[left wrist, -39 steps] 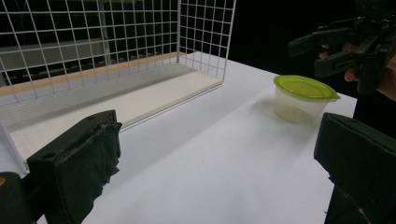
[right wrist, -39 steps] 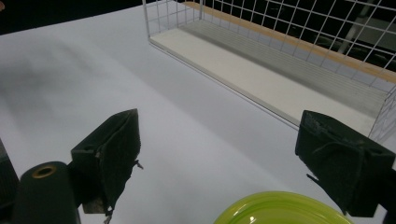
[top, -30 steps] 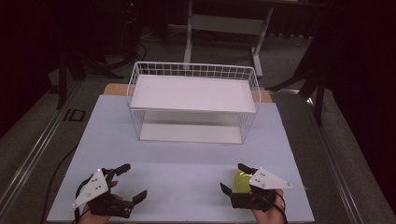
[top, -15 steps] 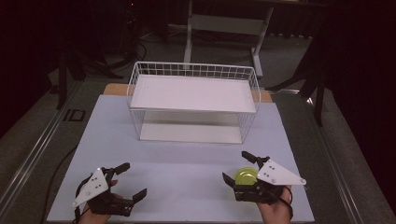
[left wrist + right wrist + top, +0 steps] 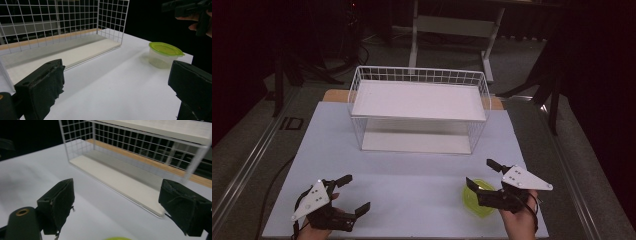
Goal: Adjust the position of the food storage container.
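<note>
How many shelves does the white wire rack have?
2. The wire rack has an upper shelf across its top and a lower shelf down on the white table. Both are bare white boards; no others can be seen.

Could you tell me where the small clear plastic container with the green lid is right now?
In the high view the small clear plastic container with the green lid stands near the white table's front right edge, under the open right gripper.

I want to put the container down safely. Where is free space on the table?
The white table is bare between the left gripper and the container, and in front of the wire rack. Both rack shelves are bare too. It is crowded around the right gripper.
</note>
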Demonstrator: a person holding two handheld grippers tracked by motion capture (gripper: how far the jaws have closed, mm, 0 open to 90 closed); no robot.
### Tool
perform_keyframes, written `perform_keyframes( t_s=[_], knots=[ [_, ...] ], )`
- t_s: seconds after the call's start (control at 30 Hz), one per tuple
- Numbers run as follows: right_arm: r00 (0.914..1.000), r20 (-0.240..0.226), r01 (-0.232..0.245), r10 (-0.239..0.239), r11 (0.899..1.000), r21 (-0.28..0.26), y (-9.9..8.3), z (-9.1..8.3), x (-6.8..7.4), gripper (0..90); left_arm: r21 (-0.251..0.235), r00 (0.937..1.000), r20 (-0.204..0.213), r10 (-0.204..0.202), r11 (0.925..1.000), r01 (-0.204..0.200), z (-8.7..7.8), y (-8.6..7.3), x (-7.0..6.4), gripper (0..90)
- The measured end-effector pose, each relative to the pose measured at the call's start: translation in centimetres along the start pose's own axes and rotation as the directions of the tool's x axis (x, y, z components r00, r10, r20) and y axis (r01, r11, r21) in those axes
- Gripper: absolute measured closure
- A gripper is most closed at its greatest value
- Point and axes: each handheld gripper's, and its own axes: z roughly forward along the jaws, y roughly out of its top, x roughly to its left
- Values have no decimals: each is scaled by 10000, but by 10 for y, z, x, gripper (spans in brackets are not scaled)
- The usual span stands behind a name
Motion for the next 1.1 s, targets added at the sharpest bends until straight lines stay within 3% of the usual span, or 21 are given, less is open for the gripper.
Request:
perform_keyframes(
  t_s=[0.23, 0.37, 0.5, 0.6, 0.7, 0.77, 0.8, 0.93, 0.97, 1.1],
  knots=[
    [9987, 259, -445, 442, 9990, 100, -13, -10, -19, 132, 37, 10000, 26, 22, 10000, -22, 1, 0, 0, 14],
    [9959, 809, -437, 403, 9982, 411, -27, -21, -30, 132, -19, 10000, 44, -57, 10000, 57, 1, 1, -1, 14],
    [9950, 806, -637, 593, 9966, 526, -34, -25, -34, 132, -64, 10000, 90, 10, 10000, -10, 2, 2, -2, 14],
    [9903, 861, -1146, 1087, 9912, 670, -46, -30, -40, 127, 5, 9999, 145, 10, 10000, -10, 4, 2, -3, 14],
    [9922, 831, -1008, 934, 9908, 901, -54, -35, -42, 156, 23, 9999, 157, 70, 10000, -70, 4, 2, -4, 14],
    [9926, 865, -947, 857, 9899, 1058, -59, -39, -43, 246, 2, 9999, 143, 80, 10000, -80, 4, 2, -4, 14],
    [9914, 908, -1035, 940, 9889, 1068, -61, -41, -44, 249, -9, 9999, 133, 73, 10000, -73, 4, 2, -3, 14],
    [9876, 996, -1337, 1214, 9827, 1284, -69, -48, -45, 522, -26, 10000, 93, 15, 10000, -15, 3, 2, -2, 14],
    [9885, 921, -1325, 1197, 9798, 1494, -71, -49, -45, 636, -20, 10000, 92, 9, 10000, -9, 4, 2, -2, 14],
    [9902, 888, -1243, 1077, 9697, 2102, -83, -50, -46, 845, -20, 9999, 114, 31, 10000, -31, 4, 2, -3, 14]
  ],
)
